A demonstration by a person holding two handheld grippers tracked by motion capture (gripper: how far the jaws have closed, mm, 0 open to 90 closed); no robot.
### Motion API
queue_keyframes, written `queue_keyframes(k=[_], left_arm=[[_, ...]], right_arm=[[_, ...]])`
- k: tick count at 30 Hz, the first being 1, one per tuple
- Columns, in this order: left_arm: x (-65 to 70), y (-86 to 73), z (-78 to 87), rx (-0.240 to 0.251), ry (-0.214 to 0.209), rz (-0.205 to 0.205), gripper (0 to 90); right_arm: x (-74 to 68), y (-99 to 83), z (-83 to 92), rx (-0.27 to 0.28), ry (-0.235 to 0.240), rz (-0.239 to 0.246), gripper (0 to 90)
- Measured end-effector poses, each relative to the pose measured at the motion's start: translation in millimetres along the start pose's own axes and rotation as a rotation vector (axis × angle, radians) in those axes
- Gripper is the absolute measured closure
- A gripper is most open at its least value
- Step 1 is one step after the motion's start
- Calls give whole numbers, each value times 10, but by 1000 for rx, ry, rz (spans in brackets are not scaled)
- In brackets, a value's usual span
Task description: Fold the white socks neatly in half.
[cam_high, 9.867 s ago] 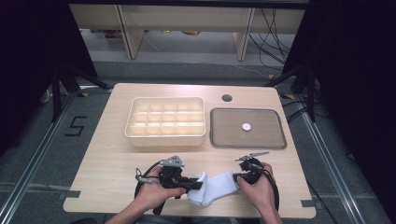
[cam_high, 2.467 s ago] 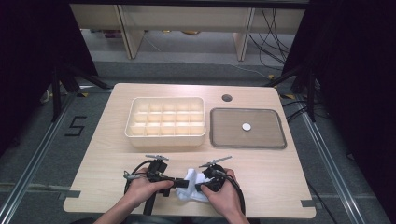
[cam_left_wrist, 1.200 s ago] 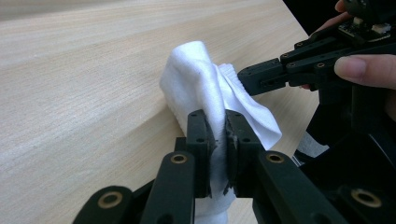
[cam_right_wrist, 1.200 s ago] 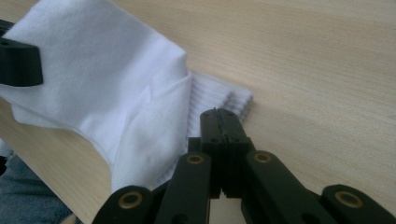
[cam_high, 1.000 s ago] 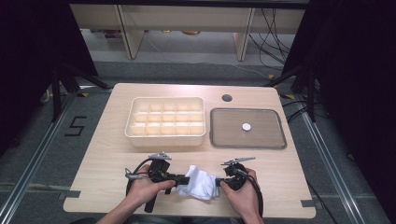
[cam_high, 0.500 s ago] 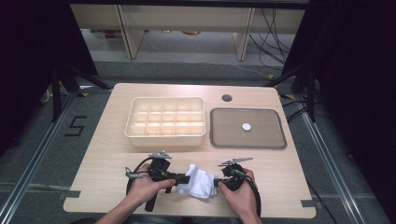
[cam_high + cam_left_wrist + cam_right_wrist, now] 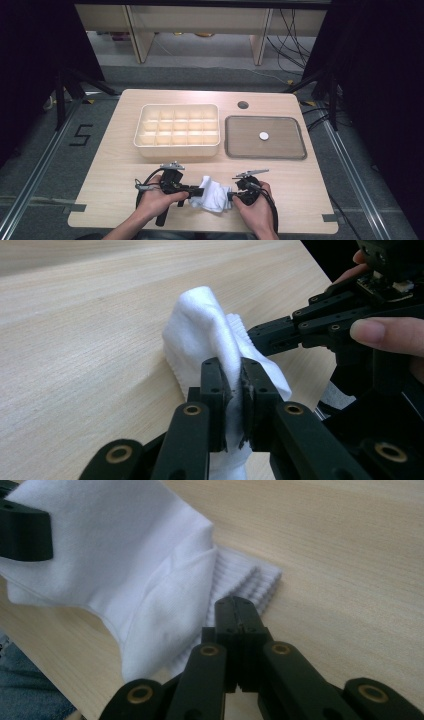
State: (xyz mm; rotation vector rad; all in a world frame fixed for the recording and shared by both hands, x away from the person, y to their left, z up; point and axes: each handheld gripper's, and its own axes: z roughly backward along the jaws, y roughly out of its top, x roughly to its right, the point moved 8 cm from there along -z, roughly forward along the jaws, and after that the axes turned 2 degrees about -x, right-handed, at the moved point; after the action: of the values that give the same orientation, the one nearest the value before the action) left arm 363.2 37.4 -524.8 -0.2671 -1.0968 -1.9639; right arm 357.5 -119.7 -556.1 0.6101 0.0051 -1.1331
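Note:
A white sock (image 7: 212,195) lies bunched near the table's front edge between my two grippers. My left gripper (image 7: 192,190) comes in from the left and is shut on it. In the left gripper view a fold of the sock (image 7: 210,335) is pinched between the pads of the left gripper (image 7: 232,385). My right gripper (image 7: 231,195) meets the sock from the right. In the right gripper view its jaws (image 7: 235,605) are pressed together at the ribbed cuff (image 7: 250,577). Whether a layer of cloth lies between them I cannot tell.
A cream box (image 7: 175,150) with several compartments stands mid-table. To its right is a grey tray (image 7: 265,156) with a small white disc (image 7: 263,135). A round hole (image 7: 243,105) sits near the far edge. Bare wood (image 7: 100,190) lies left of my hands.
Nothing differs over the last second. Ten seconds ago the sock lay stretched out longer between the grippers; now it is bunched, and the right hand sits closer in.

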Motion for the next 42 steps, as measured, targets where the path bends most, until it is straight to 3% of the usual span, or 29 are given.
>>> queue_keyframes(k=[2,3,8,9,10,11,15,26,28,33,35,39,42], left_arm=[[6,4,-5,2,3,1,813],[6,6,-8,1,3,-1,813],[13,19,-20,-1,3,-1,814],[9,23,-22,2,15,-5,814],[9,23,-22,2,15,-5,814],[6,22,-21,2,24,-3,814],[8,26,-8,2,22,-6,814],[15,28,-7,-2,5,-10,814],[15,30,-9,3,14,-12,814],[18,32,1,2,7,-12,815],[18,33,2,5,10,-12,815],[29,35,0,7,2,-14,816],[33,36,1,6,5,-18,817]], right_arm=[[-5,-3,-5,1,5,5,900],[18,-11,-18,-2,-15,22,900],[14,-10,-25,3,-18,18,900],[14,-18,-25,-13,-4,39,900],[14,-18,-25,-13,-4,39,900],[-16,-14,-19,-11,7,4,900],[-29,-7,-25,3,-5,-2,900],[-67,-14,-46,-3,28,5,900],[-40,-26,-53,-9,4,24,900],[-91,-23,-57,-12,24,3,900],[-75,-27,-70,-7,13,32,900],[-105,-9,-75,16,24,18,900],[-110,-18,-71,-5,30,19,900]])
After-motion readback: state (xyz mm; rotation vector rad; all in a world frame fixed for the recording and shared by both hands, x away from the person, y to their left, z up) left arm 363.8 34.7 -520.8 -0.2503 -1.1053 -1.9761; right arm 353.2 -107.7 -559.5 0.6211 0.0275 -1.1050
